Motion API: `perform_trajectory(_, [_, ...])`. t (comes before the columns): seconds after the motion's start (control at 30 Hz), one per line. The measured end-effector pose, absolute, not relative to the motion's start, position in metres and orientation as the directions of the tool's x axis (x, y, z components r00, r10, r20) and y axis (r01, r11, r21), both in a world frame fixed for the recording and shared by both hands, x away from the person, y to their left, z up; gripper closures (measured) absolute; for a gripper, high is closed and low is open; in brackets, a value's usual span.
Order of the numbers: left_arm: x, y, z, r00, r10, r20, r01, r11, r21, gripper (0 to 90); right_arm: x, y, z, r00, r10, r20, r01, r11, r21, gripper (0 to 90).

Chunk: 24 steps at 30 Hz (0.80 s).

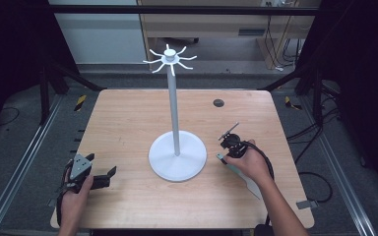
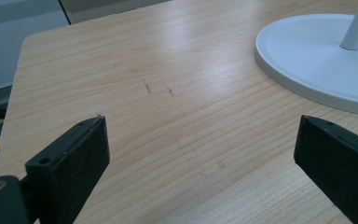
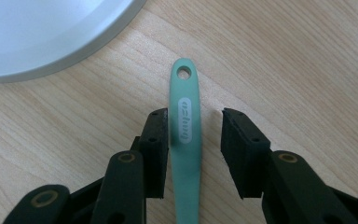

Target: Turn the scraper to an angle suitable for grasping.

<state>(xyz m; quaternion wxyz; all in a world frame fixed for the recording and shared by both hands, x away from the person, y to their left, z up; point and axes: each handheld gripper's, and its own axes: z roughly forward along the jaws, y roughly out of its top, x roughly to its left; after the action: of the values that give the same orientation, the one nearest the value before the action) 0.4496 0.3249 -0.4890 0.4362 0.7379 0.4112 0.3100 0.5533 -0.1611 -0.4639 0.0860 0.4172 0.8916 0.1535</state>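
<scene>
The right gripper [image 3: 193, 140] has its fingers [image 3: 154, 149] spread around a green handle [image 3: 186, 154] lying flat on the tabletop [image 3: 298, 60]; one finger touches it, the other stands apart. The left gripper [image 2: 200, 163] fingers are released over bare wood. The white stand [image 1: 177, 156] sits between them.

Matt pale wood-grain table [image 2: 168, 116]

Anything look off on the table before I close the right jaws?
Nothing is spilled or damaged. The white metal hook stand is upright. The teal silicone utensil handle lies flat between the right gripper's open jaws, but off-centre: against one jaw, a gap to the other. The left gripper is open over bare wood.
</scene>
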Motion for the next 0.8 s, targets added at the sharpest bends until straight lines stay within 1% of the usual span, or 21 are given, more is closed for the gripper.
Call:
perform_trajectory(0.37, [0.4496,0.3243,-0.4891,0.470,0.877,0.100,0.336,-0.283,0.898,2.8,0.5566,-0.1555,-0.4656,-0.647,0.762,-0.024,0.717,0.618,0.323,65.3])
perform_trajectory(0.4, [0.4496,0.3243,-0.4891,0.471,0.876,0.101,0.336,-0.284,0.898,2.8,0.5570,-0.1549,-0.4660,-0.652,0.758,-0.026,0.713,0.624,0.319,66.9])
perform_trajectory(0.57, [0.4495,0.3237,-0.4890,0.475,0.874,0.103,0.332,-0.287,0.898,2.8,0.5580,-0.1546,-0.4667,-0.653,0.757,-0.026,0.712,0.626,0.318,69.5])
perform_trajectory(0.7, [0.4496,0.3236,-0.4890,0.475,0.874,0.105,0.332,-0.288,0.898,2.8,0.5582,-0.1535,-0.4669,-0.646,0.763,-0.007,0.725,0.616,0.308,73.1])
perform_trajectory(0.8, [0.4496,0.3235,-0.4890,0.475,0.874,0.105,0.332,-0.289,0.898,2.9,0.5590,-0.1529,-0.4673,-0.653,0.757,-0.014,0.719,0.625,0.303,73.5])
